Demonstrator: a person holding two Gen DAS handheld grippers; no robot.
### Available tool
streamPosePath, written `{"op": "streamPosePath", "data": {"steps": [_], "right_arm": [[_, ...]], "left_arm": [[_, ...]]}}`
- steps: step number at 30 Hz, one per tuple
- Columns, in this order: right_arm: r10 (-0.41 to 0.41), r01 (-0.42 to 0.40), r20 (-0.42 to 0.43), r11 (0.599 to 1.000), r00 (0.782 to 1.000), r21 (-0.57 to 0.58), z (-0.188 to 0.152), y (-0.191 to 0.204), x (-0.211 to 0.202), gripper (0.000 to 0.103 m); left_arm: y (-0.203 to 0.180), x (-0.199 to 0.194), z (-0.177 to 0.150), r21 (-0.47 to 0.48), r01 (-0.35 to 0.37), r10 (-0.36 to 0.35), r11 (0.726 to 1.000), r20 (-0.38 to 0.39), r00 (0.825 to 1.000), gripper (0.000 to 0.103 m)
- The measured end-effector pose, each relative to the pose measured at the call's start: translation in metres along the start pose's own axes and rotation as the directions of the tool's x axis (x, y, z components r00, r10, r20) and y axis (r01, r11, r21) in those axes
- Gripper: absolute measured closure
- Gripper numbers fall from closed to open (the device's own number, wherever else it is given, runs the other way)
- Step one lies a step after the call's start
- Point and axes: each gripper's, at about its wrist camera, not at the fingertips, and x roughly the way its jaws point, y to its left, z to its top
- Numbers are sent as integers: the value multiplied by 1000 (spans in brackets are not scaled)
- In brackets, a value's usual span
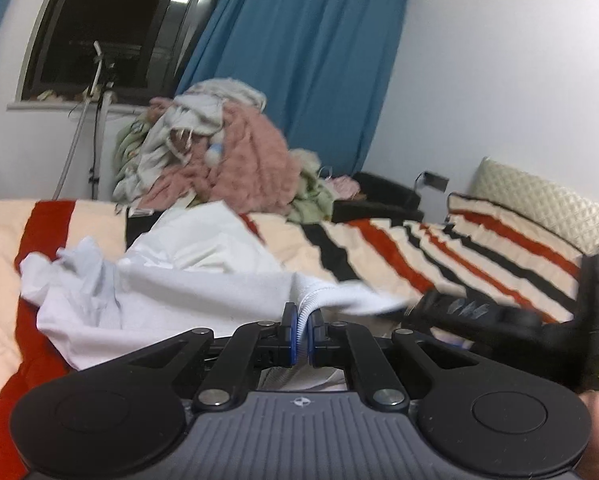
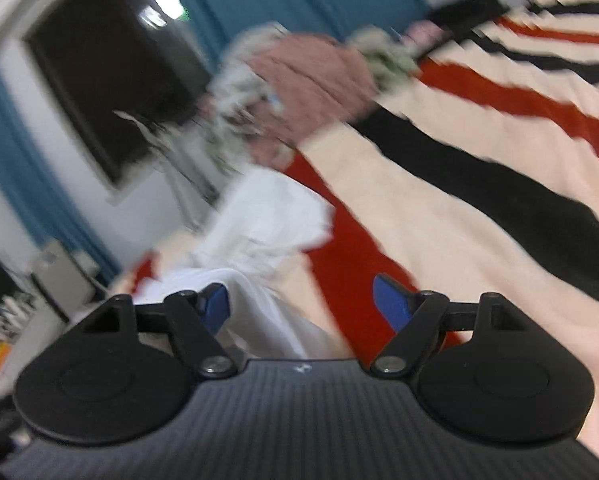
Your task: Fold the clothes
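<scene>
A white garment (image 1: pixel 171 292) lies crumpled on the striped bedspread (image 1: pixel 379 248). My left gripper (image 1: pixel 302 320) is shut on the garment's ribbed white hem, which stands pinched between the blue pads. In the left wrist view my right gripper (image 1: pixel 479 316) shows as a blurred black shape low on the right, beside the garment's edge. In the blurred right wrist view my right gripper (image 2: pixel 303 306) stands open, with its blue pads (image 2: pixel 391 304) wide apart above the white garment (image 2: pixel 259 240) and the bedspread (image 2: pixel 439 208). Nothing is pressed between them.
A pile of pink, white and green clothes (image 1: pixel 219 152) sits at the far side of the bed, below the dark window (image 1: pixel 111 28) and blue curtains (image 1: pixel 307 60). A quilted cream headboard (image 1: pixel 539 200) stands at the right. A white pole stand (image 1: pixel 95 120) rises by the window.
</scene>
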Motion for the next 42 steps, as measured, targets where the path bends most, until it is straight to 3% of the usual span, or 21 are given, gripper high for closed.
{"op": "streamPosePath", "data": {"steps": [2,4,8,9,16,20,22,24,26,29,32,36,39,42], "right_arm": [[-61,61,-51,998,997,0,0,-6,9,25],[-64,67,-80,997,995,28,-2,-10,17,25],[-80,74,-94,995,992,-60,-7,4,20,20],[-78,71,-82,993,994,-93,-8,8,20,16],[-41,35,-13,944,999,-329,-20,47,19,16],[-114,114,26,894,993,-434,-26,61,28,16],[-145,168,86,904,986,-394,-21,56,22,16],[-98,170,213,919,972,-355,-13,56,-3,16],[-39,162,339,925,940,-344,-6,62,-29,16],[31,151,424,909,905,-389,-4,73,-47,16],[57,137,423,900,904,-414,-3,78,-48,16],[70,104,400,912,914,-397,4,76,-46,16],[69,92,392,922,917,-377,8,70,-47,16],[69,60,382,946,922,-318,15,57,-53,16]], "left_arm": [[0,-5,1,-8,6,-6,1000,24,1000,98],[3,-10,2,-28,3,-2,1000,55,998,98],[18,-28,11,-95,-5,17,995,120,993,99],[21,-32,13,-109,-4,19,994,135,991,99],[23,-53,23,-94,-8,24,996,173,985,99],[20,-57,22,-79,-30,43,996,170,984,99],[23,-59,19,-83,-64,76,994,153,985,99],[26,-61,16,-87,-100,111,991,130,985,98],[28,-58,14,-87,-132,141,987,101,985,98],[29,-50,8,-87,-165,170,982,47,984,97],[28,-38,-2,-57,-208,208,976,-10,978,89],[16,-18,-13,34,-258,260,966,-47,965,69],[0,-5,-23,152,-303,310,941,-23,950,59],[-21,0,-33,278,-301,307,912,23,951,52]]}}
